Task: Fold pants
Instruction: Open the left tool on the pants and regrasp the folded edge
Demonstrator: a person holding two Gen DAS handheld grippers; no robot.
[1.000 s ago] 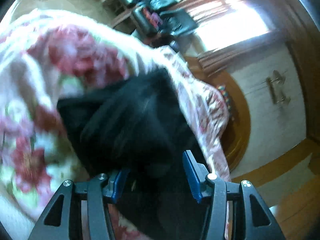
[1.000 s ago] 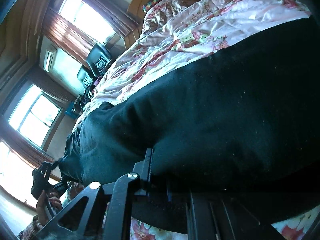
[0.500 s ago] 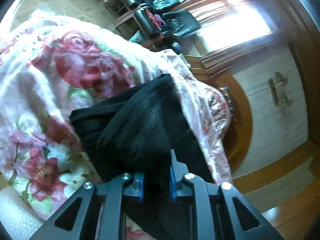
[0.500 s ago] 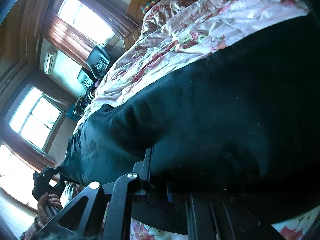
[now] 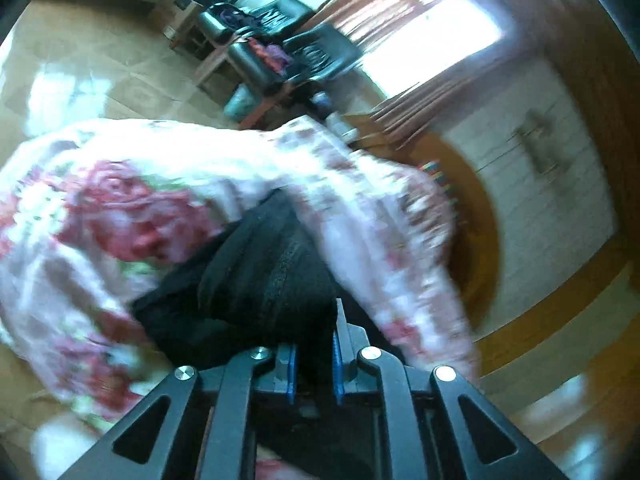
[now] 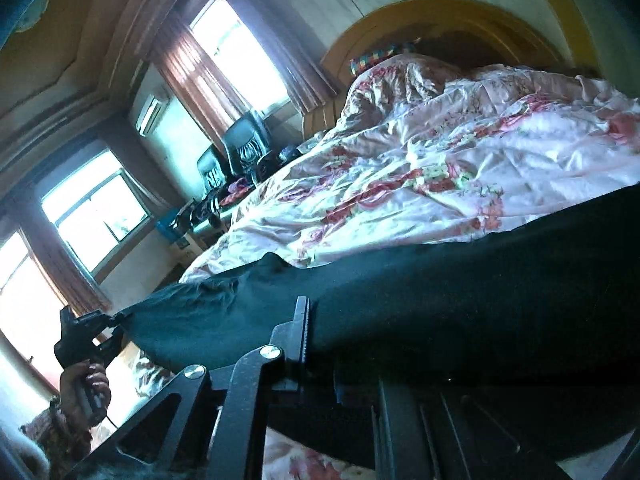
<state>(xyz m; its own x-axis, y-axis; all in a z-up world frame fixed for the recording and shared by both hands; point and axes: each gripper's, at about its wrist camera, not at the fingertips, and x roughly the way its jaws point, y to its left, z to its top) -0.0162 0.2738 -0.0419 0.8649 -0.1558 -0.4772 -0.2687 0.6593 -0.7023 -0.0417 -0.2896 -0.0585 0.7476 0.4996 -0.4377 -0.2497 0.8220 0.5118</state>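
Note:
The black pants lie on a floral bedspread. My left gripper is shut on a bunched end of the pants, which hang forward from its blue pads. In the right wrist view the pants stretch taut across the frame above the bedspread. My right gripper is shut on their near edge; only its left finger shows, the other is hidden under cloth. The left gripper shows at far left, held by a hand, gripping the far end.
A wooden headboard and a colourful pillow stand at the bed's far end. Black chairs and a cluttered desk stand by bright windows. A tiled floor lies beyond the bed's edge.
The left gripper closed on the pants end a second ago and has now lifted it off the bed. Both grippers have risen, and the pants are pulled taut between them.

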